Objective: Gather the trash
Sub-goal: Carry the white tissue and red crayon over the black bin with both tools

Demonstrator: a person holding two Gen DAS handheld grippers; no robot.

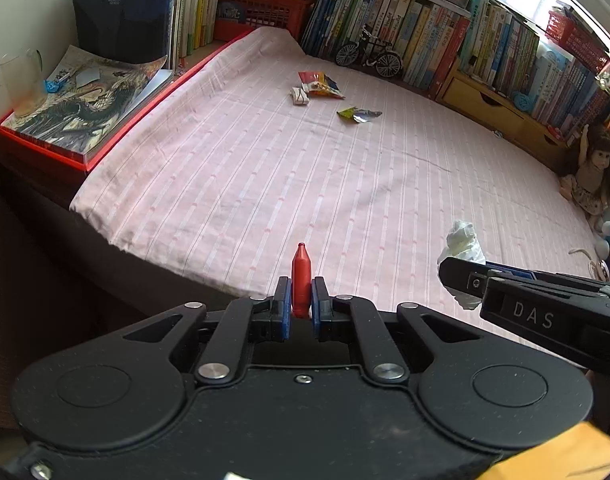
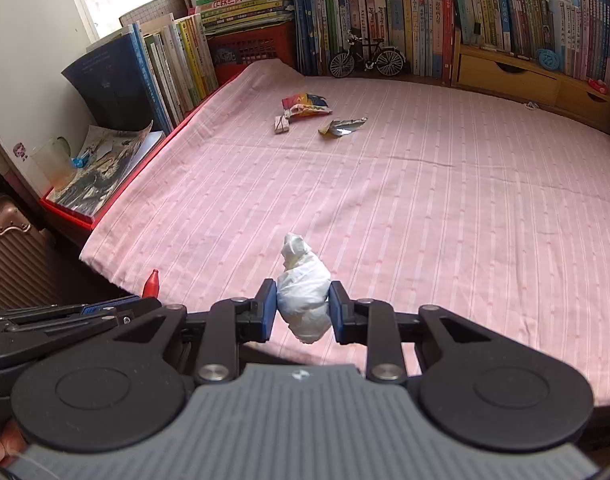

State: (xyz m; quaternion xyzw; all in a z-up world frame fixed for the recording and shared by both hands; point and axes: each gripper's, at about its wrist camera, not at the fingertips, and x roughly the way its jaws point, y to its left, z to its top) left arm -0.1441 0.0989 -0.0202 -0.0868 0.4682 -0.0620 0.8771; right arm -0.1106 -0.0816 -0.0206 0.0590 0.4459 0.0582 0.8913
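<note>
— Red plastic, that little bottle-shaped piece (image 1: 301, 280): the left gripper (image 1: 301, 300) has it pinched between narrow jaws, held over the near edge of the bed (image 1: 265, 184).

— And the other one?

— The right gripper (image 2: 303, 308) is clamped on a crumpled white tissue wad (image 2: 303, 296), also above the bed's near edge, just beside the left one. So two pieces look collected (lifted, at least).

— What is left?

— Three scraps, all far across the bed, close to the toy bicycle (image 1: 369, 54) at the bookshelf: a colourful snack wrapper (image 1: 320, 85), a small folded white wrapper (image 1: 299, 97) touching its near side, and a torn foil piece (image 1: 359, 115) a little apart, nearer the middle of the bed.

— Any bin?

— None shows in either view, so I judge both held pieces still need dropping somewhere before those three get picked. Roughly under halfway.
</note>
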